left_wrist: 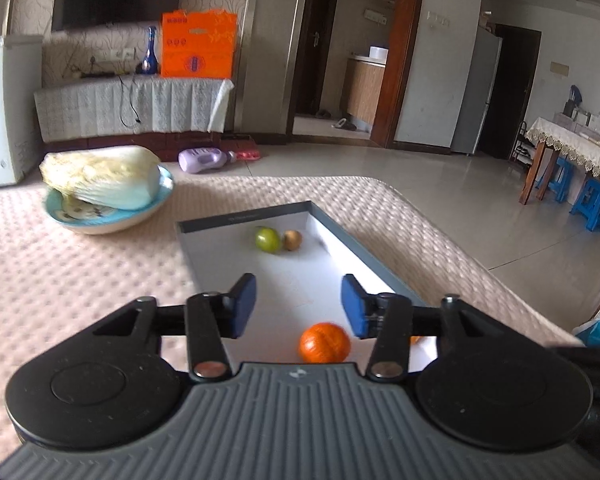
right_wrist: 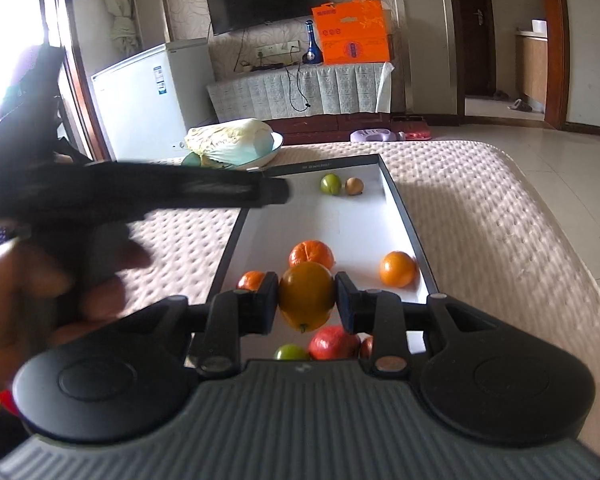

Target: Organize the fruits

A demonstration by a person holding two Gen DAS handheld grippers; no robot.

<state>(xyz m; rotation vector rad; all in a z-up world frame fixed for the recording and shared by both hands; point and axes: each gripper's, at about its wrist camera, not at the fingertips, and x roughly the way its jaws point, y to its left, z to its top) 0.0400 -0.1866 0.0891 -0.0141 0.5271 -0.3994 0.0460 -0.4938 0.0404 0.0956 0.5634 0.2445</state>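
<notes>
Tray clearance: middle open, near end crowded.
We see bare floor mid-tray (right_wrist: 400, 200); oranges (right_wrist: 397, 269) and a red fruit (right_wrist: 332, 342) crowd the near end, green fruit (right_wrist: 331, 183) far.

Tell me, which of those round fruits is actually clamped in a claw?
The dull yellow-orange fruit, pinched between the right claw pads. The brighter oranges lie loose in the tray.

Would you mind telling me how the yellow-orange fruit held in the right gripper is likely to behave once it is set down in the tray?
The yellow-orange fruit is round, so it will probably roll on the tray. Its skin looks smooth, so it may slip between the fingers. It seems firm under the grip.
</notes>
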